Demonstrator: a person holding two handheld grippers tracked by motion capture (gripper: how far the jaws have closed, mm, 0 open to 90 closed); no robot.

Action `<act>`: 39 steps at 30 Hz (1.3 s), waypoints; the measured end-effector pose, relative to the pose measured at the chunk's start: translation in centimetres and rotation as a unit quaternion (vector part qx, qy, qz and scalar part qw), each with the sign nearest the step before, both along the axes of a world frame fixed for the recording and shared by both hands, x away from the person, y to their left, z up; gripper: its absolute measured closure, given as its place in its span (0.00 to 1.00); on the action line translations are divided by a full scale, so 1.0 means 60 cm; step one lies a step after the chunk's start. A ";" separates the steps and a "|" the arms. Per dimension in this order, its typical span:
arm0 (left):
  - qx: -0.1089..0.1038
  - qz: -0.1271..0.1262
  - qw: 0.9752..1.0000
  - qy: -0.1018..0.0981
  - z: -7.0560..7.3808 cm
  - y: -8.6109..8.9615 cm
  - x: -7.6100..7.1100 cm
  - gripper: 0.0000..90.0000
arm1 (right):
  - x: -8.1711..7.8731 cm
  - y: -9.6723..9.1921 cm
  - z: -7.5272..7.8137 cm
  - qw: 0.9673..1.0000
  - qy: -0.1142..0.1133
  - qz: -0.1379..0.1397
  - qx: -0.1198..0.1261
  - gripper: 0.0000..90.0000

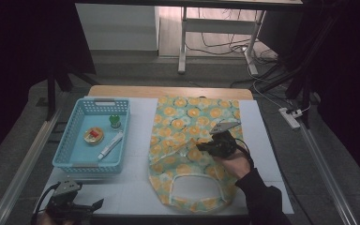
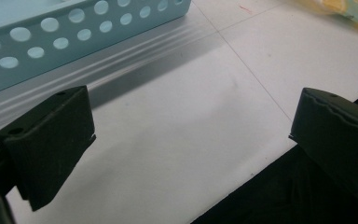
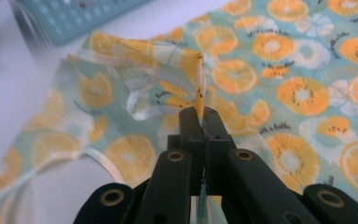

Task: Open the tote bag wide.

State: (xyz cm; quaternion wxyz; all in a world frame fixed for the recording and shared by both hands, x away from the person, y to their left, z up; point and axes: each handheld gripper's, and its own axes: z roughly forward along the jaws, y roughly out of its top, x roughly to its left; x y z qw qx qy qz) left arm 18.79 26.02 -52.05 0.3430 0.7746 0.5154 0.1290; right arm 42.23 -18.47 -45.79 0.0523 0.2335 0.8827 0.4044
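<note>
One bag at the table's centre. One basket at 9 o'clock of it, holding three things: one green bottle, one round tin, one tube. Two grippers: left at 7 o'clock, right over the bag.

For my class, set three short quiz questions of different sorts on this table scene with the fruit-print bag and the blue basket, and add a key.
1. True or false: the right gripper is shut on a fold of the orange-print bag.
2. Which of these lies in the blue basket? A. a white tube B. a pair of scissors C. a spoon
3. Fill in: the jaws of the left gripper stand ____ over the bare white table.

Key: 1. true; 2. A, the white tube, beside a small round tin and a green-capped bottle; 3. open.
</note>
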 end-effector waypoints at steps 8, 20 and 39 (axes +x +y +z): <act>-0.004 0.003 1.000 -0.001 0.000 0.001 -0.001 0.00 | 0.013 -0.002 0.034 0.999 0.000 -0.007 0.033 1.00; -0.011 0.003 1.000 -0.001 0.000 0.004 -0.001 0.00 | 0.031 0.005 0.069 0.998 -0.009 -0.014 0.063 1.00; -0.019 0.001 1.000 0.002 0.000 0.007 0.000 0.00 | 0.042 0.023 0.147 0.995 -0.057 -0.019 0.076 1.00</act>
